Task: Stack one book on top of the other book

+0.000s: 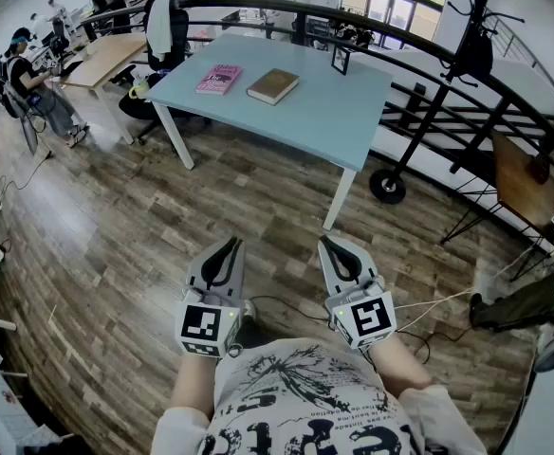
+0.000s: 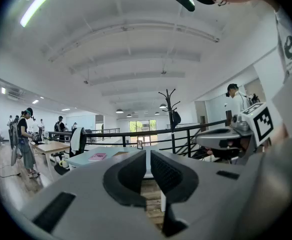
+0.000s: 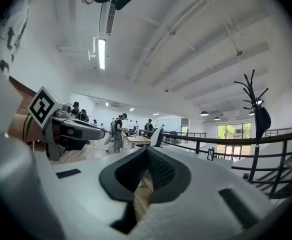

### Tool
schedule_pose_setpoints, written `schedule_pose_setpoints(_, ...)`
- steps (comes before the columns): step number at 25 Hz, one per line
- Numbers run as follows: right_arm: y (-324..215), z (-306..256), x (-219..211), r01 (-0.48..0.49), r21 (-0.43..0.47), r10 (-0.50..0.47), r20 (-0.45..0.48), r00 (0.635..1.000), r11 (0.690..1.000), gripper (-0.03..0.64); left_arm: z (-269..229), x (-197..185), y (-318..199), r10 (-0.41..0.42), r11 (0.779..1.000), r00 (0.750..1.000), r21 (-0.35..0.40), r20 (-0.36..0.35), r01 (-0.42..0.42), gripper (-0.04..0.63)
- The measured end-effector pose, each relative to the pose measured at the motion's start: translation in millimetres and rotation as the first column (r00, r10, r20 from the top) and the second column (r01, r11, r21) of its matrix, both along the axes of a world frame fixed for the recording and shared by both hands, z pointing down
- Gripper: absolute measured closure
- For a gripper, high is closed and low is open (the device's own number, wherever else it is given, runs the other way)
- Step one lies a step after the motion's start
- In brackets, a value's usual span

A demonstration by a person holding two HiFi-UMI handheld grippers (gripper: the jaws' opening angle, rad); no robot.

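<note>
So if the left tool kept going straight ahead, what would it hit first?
Probably the light blue rectangular table, about at its near edge; nothing shows between, though depth is hard to judge.

Left gripper (image 1: 230, 245) and right gripper (image 1: 327, 244) held level, side by side before the torso, jaws closed, empty.

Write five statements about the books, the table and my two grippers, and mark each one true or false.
1. The pink book lies on top of the brown book. False: they lie side by side, apart.
2. Both books are on the light blue table. True.
3. The left gripper holds a book. False: nothing is between its jaws.
4. The right gripper has its jaws together. True.
5. The grippers are over the table. False: they are over the wooden floor, short of it.
</note>
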State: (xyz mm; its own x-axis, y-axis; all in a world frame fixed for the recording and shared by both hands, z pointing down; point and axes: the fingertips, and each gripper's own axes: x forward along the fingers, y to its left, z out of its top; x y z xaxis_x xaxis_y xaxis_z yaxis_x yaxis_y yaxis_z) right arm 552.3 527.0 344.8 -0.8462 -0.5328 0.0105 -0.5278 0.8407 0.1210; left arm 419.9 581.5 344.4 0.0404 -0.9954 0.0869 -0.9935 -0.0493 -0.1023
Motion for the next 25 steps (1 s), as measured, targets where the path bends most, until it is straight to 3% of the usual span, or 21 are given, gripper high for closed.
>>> schedule_pose_setpoints(10, -18.3, 8.6, -8.1, -0.004, -0.021, 0.003, -0.009, 1.000, 1.000, 0.626, 11.0, -4.1, -19.3, 0.014, 1.000, 1.000, -0.015, -0.011, -0.014, 0.566)
schedule_pose_setpoints(14, -28.2, 15.1, -25.7, -0.003, -0.055, 0.004, 0.013, 1.000, 0.998, 0.624, 21.8, -16.7, -28.2, 0.026, 0.998, 0.999, -0.061, -0.048, -0.029, 0.566)
schedule_pose_setpoints(19, -57.5, 25.1, -74.0, -0.018, -0.081, 0.018, -0.004, 1.000, 0.997, 0.624, 30.9, -63.4, -61.4, 0.061, 0.997, 0.997, -0.047, -0.044, -0.063, 0.567)
schedule_pose_setpoints(25, -103.0, 21.9, -157.6, -0.060, -0.093, 0.061, 0.006, 0.998, 0.994, 0.624, 28.2, -145.8, -107.1, 0.104, 0.994, 0.993, -0.023, -0.046, -0.105, 0.579)
